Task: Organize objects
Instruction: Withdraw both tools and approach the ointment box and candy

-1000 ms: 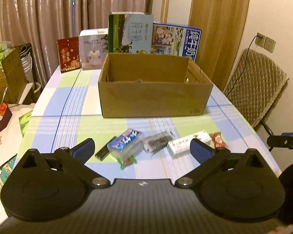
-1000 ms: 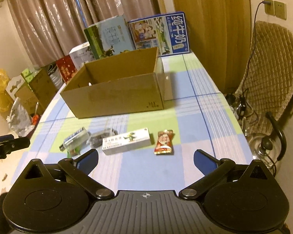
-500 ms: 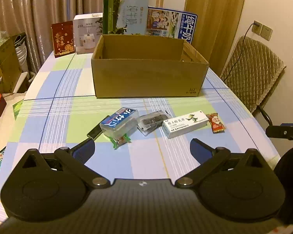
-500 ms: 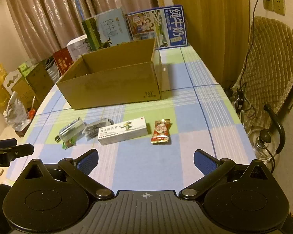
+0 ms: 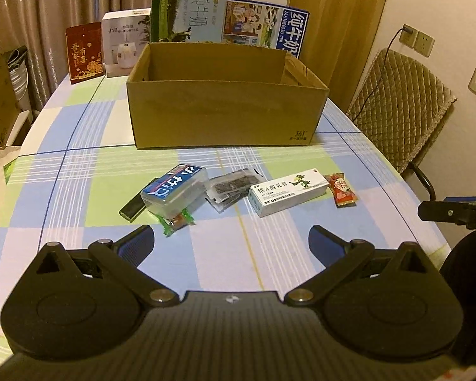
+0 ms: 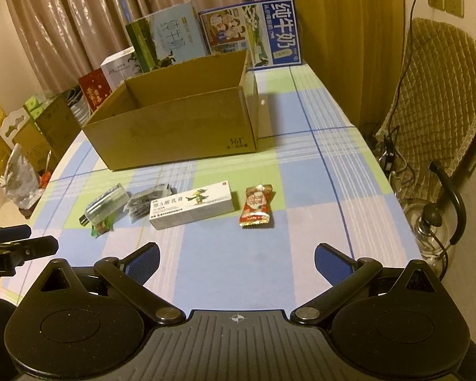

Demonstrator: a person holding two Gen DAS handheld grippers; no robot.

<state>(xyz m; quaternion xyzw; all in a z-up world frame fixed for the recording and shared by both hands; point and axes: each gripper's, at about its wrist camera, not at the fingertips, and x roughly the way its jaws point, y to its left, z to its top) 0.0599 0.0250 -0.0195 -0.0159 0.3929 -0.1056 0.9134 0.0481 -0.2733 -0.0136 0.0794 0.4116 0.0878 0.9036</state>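
Note:
An open cardboard box stands mid-table. In front of it lie a clear case with a blue label, a black stick, a green-wrapped sweet, a clear packet with dark contents, a white medicine box and a red snack packet. My left gripper is open and empty, short of the items. My right gripper is open and empty, short of the red packet.
Cartons, a white box and a red packet stand behind the box. A padded chair is at the right. A checked cloth covers the table.
Both grippers have pulled back and tilted down a little, so the box and the items sit further away in view. Nothing on the table has moved.

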